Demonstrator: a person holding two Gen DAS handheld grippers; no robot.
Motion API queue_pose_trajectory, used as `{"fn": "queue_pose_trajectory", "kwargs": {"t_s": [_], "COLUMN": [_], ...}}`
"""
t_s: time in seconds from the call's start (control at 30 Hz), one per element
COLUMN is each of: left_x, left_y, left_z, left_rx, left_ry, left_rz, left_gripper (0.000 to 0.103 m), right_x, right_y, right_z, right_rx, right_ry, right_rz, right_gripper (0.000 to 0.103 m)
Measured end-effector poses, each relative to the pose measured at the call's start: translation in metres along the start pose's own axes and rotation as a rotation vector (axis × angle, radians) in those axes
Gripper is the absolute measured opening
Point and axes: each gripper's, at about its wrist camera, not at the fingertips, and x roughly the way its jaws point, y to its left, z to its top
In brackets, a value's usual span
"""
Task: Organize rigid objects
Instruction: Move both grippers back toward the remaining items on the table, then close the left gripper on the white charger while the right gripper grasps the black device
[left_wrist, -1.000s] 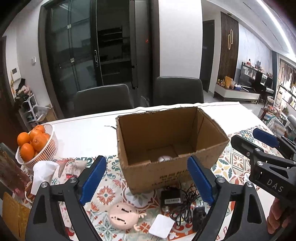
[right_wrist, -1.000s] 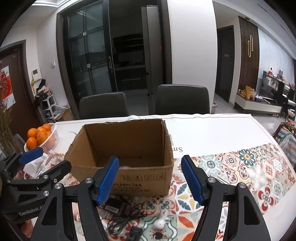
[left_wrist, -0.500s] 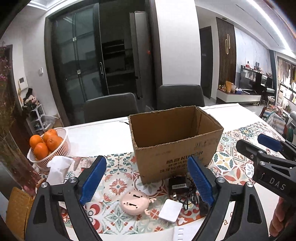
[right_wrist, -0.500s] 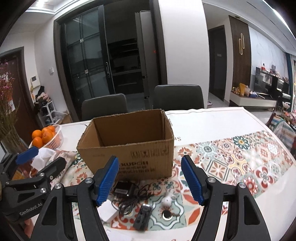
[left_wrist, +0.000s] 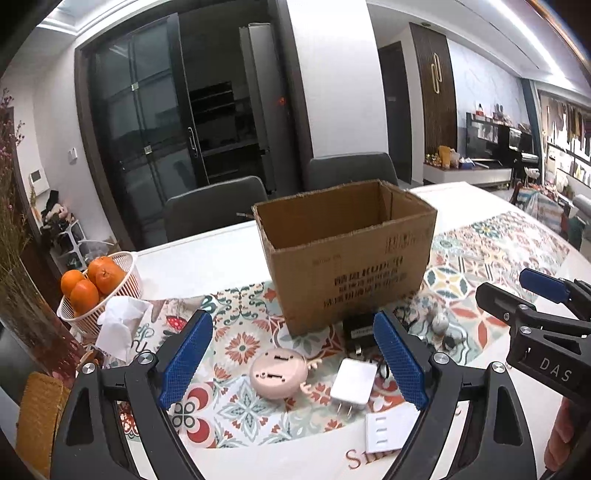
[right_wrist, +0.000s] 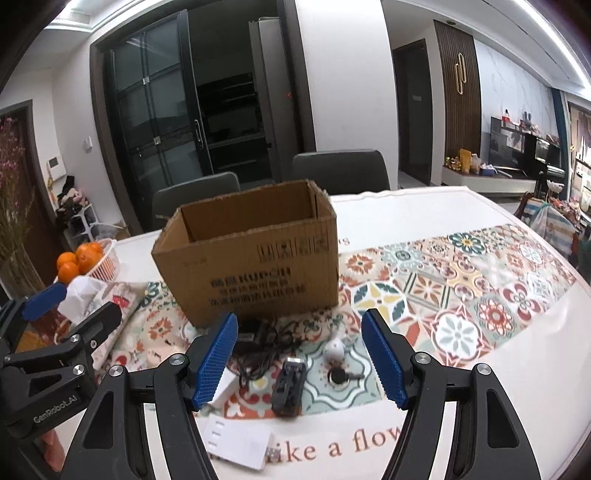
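An open cardboard box (left_wrist: 351, 258) stands on the patterned table runner; it also shows in the right wrist view (right_wrist: 255, 254). In front of it lie a pink round gadget (left_wrist: 277, 374), a white plug adapter (left_wrist: 352, 380), a black charger with tangled cable (left_wrist: 360, 332), a small white mouse-like object (right_wrist: 334, 349), a black clip-like device (right_wrist: 290, 384) and a white flat remote (right_wrist: 236, 443). My left gripper (left_wrist: 293, 363) is open and empty above the pink gadget and adapter. My right gripper (right_wrist: 299, 363) is open and empty above the black device.
A white basket of oranges (left_wrist: 98, 291) and crumpled tissue (left_wrist: 118, 326) sit at the left. A woven item (left_wrist: 40, 410) lies at the near left edge. Two dark chairs (left_wrist: 218, 210) stand behind the table. The runner (right_wrist: 461, 288) stretches to the right.
Both grippers have pulled back and lowered from the box. The box interior is no longer visible, and more small objects in front of it have come into view.
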Motion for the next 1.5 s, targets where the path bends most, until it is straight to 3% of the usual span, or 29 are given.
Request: {"fn": "queue_pose_trajectory", "kwargs": {"t_s": [0.57,1.13,1.5], "left_x": [0.035,0.081,0.109], "left_y": [0.005,-0.007,-0.014], "left_z": [-0.047,-0.067,-0.071], "left_rx": [0.076,0.137,0.142], "left_ry": [0.117,0.234,0.286], "left_rz": [-0.087,-0.258,-0.305], "left_gripper": [0.089,0.086,0.081], "right_x": [0.038,0.069,0.098], "right_y": [0.013,0.008,0.004], "right_z": [-0.056,-0.073,-0.079], "right_rx": [0.018,0.030,0.068], "right_ry": [0.169,0.206,0.260], "right_rz": [-0.002,-0.046,-0.037], "right_gripper": [0.070,0.068,0.062]}}
